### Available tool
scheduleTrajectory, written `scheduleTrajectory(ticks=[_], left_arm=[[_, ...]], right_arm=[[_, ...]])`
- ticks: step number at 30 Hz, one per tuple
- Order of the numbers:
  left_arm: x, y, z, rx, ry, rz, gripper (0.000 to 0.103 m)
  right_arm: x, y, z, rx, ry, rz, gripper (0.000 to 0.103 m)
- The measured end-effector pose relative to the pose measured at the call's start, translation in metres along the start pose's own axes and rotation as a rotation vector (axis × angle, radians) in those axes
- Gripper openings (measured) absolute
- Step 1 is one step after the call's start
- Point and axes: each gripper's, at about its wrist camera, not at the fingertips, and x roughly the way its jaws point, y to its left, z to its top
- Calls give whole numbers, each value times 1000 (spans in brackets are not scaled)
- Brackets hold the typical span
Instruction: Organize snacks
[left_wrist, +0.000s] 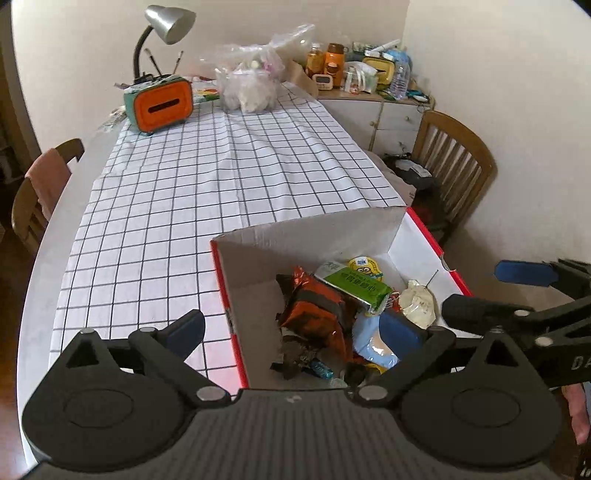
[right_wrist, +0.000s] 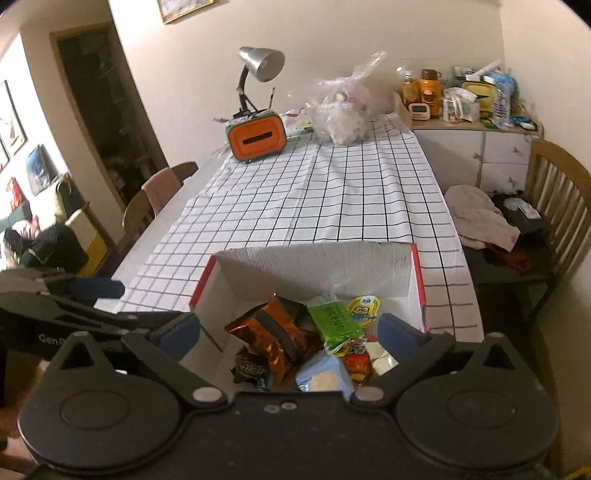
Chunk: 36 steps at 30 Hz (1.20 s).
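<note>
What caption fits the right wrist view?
Open right gripper above a red-edged box of snacks on the checked tablecloth.

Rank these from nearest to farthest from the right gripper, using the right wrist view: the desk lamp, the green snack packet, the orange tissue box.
1. green snack packet, in the box just beyond the right gripper
2. orange tissue box, far end of the table, left
3. desk lamp, standing behind the tissue box

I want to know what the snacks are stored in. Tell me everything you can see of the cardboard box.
The cardboard box is an open-topped carton, plain white to grey inside, with red outer walls and rim edges. It stands upright at the near end of the checked tablecloth, its far flap raised. Snack packets lie loosely heaped on its floor: an orange foil bag, a green packet, a pale blue pack. No gripper touches it.
</note>
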Motion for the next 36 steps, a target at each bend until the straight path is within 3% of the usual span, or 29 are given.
scheduleTrajectory(ticks=[17, 36], left_arm=[[-13, 4, -14, -67, -28, 17, 101], [-8, -13, -16, -31, 3, -20, 101]], right_arm=[[-12, 16, -12, 21, -62, -57, 103], [-20, 4, -19, 73, -68, -90, 103]])
